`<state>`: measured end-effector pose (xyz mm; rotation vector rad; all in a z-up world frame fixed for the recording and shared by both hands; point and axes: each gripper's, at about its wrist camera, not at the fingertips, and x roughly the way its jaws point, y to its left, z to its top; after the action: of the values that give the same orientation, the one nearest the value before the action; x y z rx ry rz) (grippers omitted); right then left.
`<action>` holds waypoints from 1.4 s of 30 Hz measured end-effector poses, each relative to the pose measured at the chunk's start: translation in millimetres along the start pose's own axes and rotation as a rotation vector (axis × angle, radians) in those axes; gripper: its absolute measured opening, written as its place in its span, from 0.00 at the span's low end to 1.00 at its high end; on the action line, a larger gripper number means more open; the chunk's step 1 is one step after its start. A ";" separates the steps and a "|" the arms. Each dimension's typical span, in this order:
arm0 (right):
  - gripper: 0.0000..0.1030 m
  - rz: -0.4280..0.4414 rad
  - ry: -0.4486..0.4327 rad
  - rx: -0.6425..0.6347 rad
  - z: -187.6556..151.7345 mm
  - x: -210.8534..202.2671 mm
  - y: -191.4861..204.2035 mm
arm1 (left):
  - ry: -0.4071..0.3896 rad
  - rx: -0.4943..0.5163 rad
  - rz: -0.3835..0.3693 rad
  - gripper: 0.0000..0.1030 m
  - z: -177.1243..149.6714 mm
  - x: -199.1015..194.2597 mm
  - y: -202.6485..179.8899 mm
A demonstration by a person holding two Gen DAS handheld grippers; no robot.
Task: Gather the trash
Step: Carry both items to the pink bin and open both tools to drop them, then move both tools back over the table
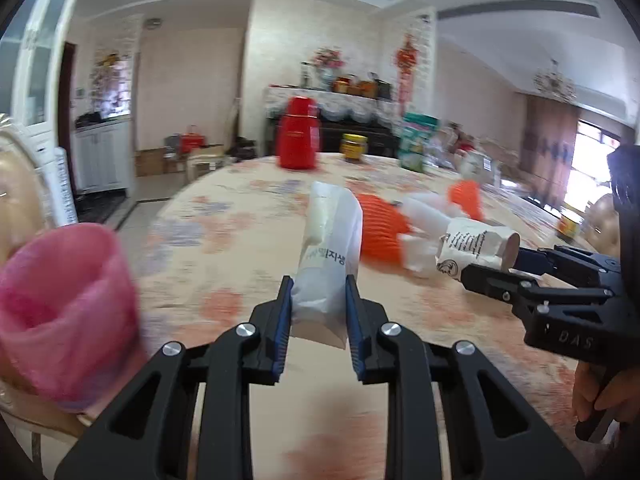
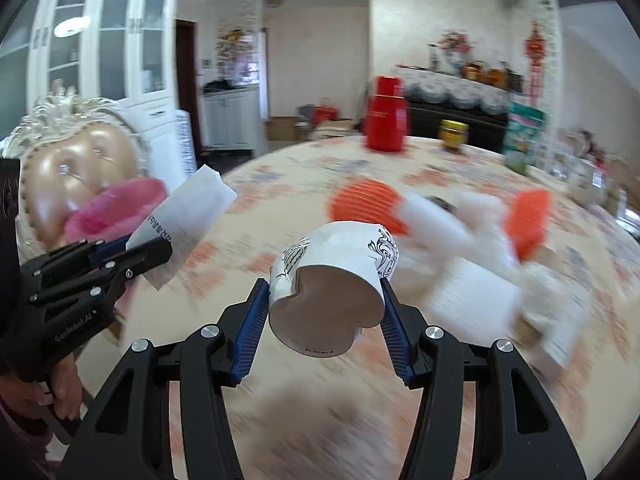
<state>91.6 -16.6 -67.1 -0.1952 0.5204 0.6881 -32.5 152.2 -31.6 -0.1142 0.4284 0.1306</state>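
Note:
My left gripper (image 1: 318, 300) is shut on a white paper packet (image 1: 326, 256) with black print, held above the table. My right gripper (image 2: 324, 308) is shut on a crushed white paper cup (image 2: 332, 292) with black drawing, its brown inside facing the camera. In the left wrist view the right gripper (image 1: 490, 270) holds the cup (image 1: 476, 246) at the right. In the right wrist view the left gripper (image 2: 140, 252) holds the packet (image 2: 184, 216) at the left. A pink-lined bin (image 1: 60, 312) stands at the table's left edge. More trash, orange ribbed cups (image 1: 382, 228) and white paper (image 1: 424, 232), lies mid-table.
The floral tablecloth (image 1: 224, 240) covers a round table. A red thermos (image 1: 298, 134), a yellow-lidded jar (image 1: 354, 146) and a green box (image 1: 416, 142) stand at the far side. An ornate chair back (image 2: 76, 160) rises behind the pink bin (image 2: 116, 208). A hand (image 1: 604, 396) grips the right tool.

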 end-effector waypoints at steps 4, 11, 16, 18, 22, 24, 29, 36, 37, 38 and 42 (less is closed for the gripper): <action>0.51 0.097 -0.003 -0.047 24.2 29.5 32.3 | -0.014 -0.046 0.097 0.24 5.0 -14.7 46.2; 0.51 0.262 -0.002 -0.121 65.5 87.5 99.1 | -0.051 -0.118 0.298 0.24 13.0 -48.3 137.9; 0.51 0.372 0.008 -0.159 89.5 129.8 151.1 | -0.015 -0.153 0.401 0.24 19.2 -48.2 199.5; 0.51 0.401 0.008 -0.180 98.4 144.8 172.1 | -0.001 -0.177 0.414 0.24 22.5 -41.2 220.9; 0.51 0.449 0.004 -0.218 105.8 164.9 204.3 | 0.021 -0.217 0.436 0.24 22.9 -29.0 257.7; 0.51 0.472 0.007 -0.233 107.1 174.2 216.6 | 0.035 -0.236 0.450 0.25 21.4 -20.9 274.1; 0.63 0.518 0.033 -0.263 104.6 195.4 237.6 | 0.051 -0.290 0.496 0.40 15.0 -10.8 298.1; 0.66 0.506 0.017 -0.236 100.1 183.6 213.2 | -0.041 -0.329 0.553 0.80 0.9 -37.4 296.2; 0.66 0.502 0.010 -0.235 99.1 177.7 206.9 | -0.071 -0.333 0.548 0.88 -0.9 -42.5 293.2; 0.67 0.493 0.006 -0.234 97.9 172.4 201.2 | -0.085 -0.335 0.548 0.92 -1.9 -45.9 288.8; 0.74 0.446 -0.025 -0.205 88.9 143.5 168.1 | -0.125 -0.300 0.534 0.95 0.6 -50.7 260.4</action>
<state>110.8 220.8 -65.9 -0.2655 0.4723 1.1795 -117.0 403.6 -31.2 -0.2840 0.3038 0.7247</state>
